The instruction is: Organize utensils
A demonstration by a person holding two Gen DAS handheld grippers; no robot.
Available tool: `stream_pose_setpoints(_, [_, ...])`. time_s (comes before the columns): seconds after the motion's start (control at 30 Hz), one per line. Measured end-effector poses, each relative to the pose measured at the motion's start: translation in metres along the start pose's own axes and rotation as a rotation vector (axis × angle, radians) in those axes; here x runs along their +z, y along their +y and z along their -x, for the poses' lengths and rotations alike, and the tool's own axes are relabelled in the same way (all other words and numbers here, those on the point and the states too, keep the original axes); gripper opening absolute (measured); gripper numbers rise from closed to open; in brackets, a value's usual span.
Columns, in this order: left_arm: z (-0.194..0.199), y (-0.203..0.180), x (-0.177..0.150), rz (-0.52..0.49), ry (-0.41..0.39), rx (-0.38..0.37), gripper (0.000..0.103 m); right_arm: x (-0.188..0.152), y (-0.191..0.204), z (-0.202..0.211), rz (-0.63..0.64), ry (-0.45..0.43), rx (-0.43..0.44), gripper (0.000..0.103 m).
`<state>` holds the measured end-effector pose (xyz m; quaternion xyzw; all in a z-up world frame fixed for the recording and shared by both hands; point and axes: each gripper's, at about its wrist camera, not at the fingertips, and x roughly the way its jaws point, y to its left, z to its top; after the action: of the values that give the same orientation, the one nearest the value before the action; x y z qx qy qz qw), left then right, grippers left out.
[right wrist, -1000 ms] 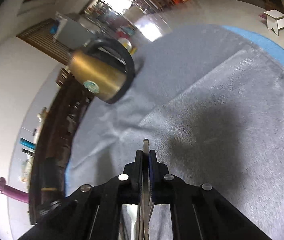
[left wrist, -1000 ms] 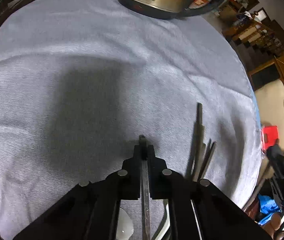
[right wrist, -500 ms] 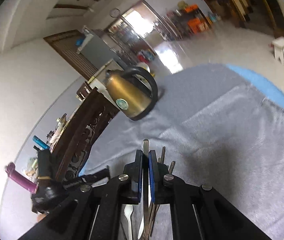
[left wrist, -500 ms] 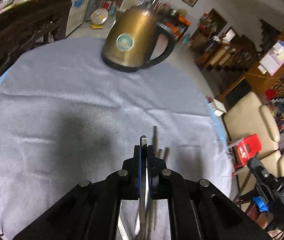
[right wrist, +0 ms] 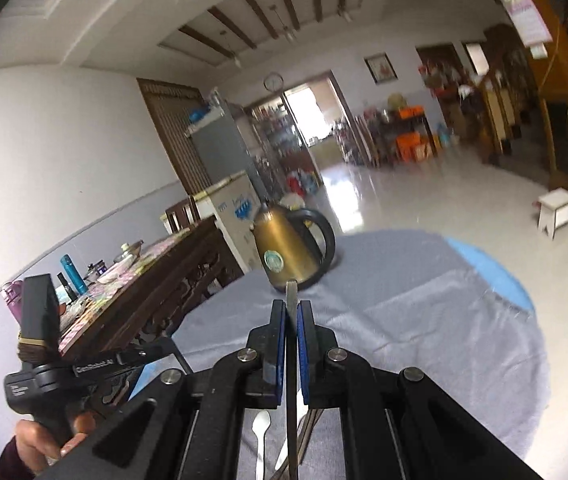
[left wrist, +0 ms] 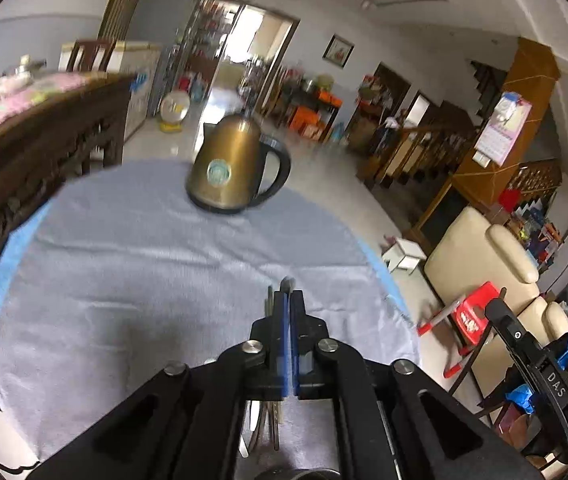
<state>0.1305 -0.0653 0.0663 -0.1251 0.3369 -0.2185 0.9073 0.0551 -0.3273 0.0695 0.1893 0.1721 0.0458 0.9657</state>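
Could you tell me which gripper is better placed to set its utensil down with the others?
Probably left: the left gripper tilts down over the utensil pile; the right gripper points upward.

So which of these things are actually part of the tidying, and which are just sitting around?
Part of the job:
- utensil clamped in the right gripper
- utensils at the left gripper
- white spoon

Just there:
- brass kettle
- grey cloth
- white stool
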Motion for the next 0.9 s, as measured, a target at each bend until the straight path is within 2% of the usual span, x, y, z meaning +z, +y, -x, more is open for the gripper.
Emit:
stream_pose_setpoints(0.17, [0.046, -0.013, 0.006, -0.041, -0.116, -0.016, 0.001, 0.009, 0.025, 0.038, 0.043, -0.121, 0.005, 0.007])
stream_pose_setpoints(0.27, [0.061, -0.018, 0.007, -0.062, -0.150, -0.024, 0.001, 0.012, 0.039, 0.051, 0.056, -0.173, 0.013, 0.007])
stream_pose_setpoints(0.37, [0.065, -0.014, 0.005, -0.072, -0.159, 0.015, 0.001, 0.012, 0.048, 0.057, 0.043, -0.208, 0.021, 0.007])
stream_pose_setpoints(0.43, [0.058, -0.001, 0.006, -0.040, -0.133, 0.037, 0.001, 0.010, 0.052, 0.060, 0.028, -0.216, 0.034, 0.007])
stream_pose_setpoints(0.53, [0.037, 0.040, 0.002, 0.077, -0.055, 0.088, 0.002, 0.006, 0.056, 0.059, 0.025, -0.213, 0.048, 0.007])
stream_pose_setpoints(0.57, [0.026, 0.059, -0.001, 0.127, -0.022, 0.115, 0.006, 0.006, 0.055, 0.060, 0.025, -0.210, 0.053, 0.007])
stream_pose_setpoints(0.63, [0.005, 0.089, -0.008, 0.214, 0.032, 0.168, 0.023, 0.002, 0.055, 0.058, 0.020, -0.204, 0.062, 0.007])
stream_pose_setpoints(0.67, [-0.007, 0.106, -0.014, 0.265, 0.065, 0.189, 0.036, 0.000, 0.054, 0.057, 0.017, -0.198, 0.069, 0.007])
stream_pose_setpoints(0.7, [-0.018, 0.121, -0.020, 0.312, 0.095, 0.206, 0.039, -0.001, 0.054, 0.055, 0.015, -0.193, 0.073, 0.007])
stream_pose_setpoints(0.8, [-0.053, 0.151, -0.036, 0.412, 0.183, 0.257, 0.041, -0.007, 0.057, 0.047, 0.020, -0.178, 0.083, 0.006])
stream_pose_setpoints(0.87, [-0.069, 0.163, -0.044, 0.464, 0.216, 0.256, 0.042, -0.012, 0.057, 0.042, 0.031, -0.171, 0.078, 0.007])
stream_pose_setpoints(0.9, [-0.082, 0.169, -0.047, 0.491, 0.239, 0.252, 0.048, -0.014, 0.056, 0.041, 0.036, -0.168, 0.076, 0.007])
